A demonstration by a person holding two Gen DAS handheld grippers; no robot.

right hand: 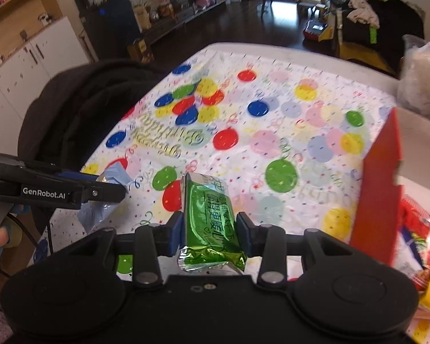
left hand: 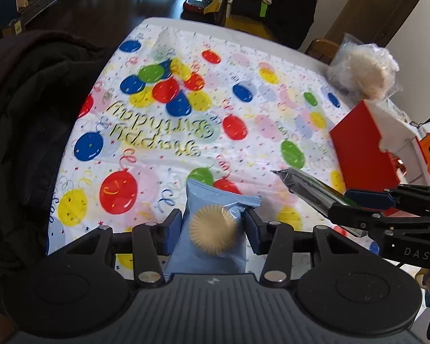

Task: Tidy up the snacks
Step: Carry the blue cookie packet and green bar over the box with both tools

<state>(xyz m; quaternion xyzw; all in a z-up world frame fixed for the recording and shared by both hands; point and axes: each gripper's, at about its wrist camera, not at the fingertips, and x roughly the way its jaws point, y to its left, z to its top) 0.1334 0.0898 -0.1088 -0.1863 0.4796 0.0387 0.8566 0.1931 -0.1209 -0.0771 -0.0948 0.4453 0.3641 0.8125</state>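
Between the jaws of the left gripper [left hand: 213, 223], seen from the left wrist, sits a pale blue snack packet [left hand: 212, 229] printed with a round fluted biscuit. Both pads clamp its sides. Its long axis runs along the fingers, crimped end pointing away, above the balloon tablecloth [left hand: 243, 114].

From the right wrist, the right gripper [right hand: 210, 229] clenches a shiny green foil packet [right hand: 210, 223] bearing printed characters. It lies lengthwise between the pads, far seal pointing forward. Right of the jaws stands a red box [right hand: 378, 195].
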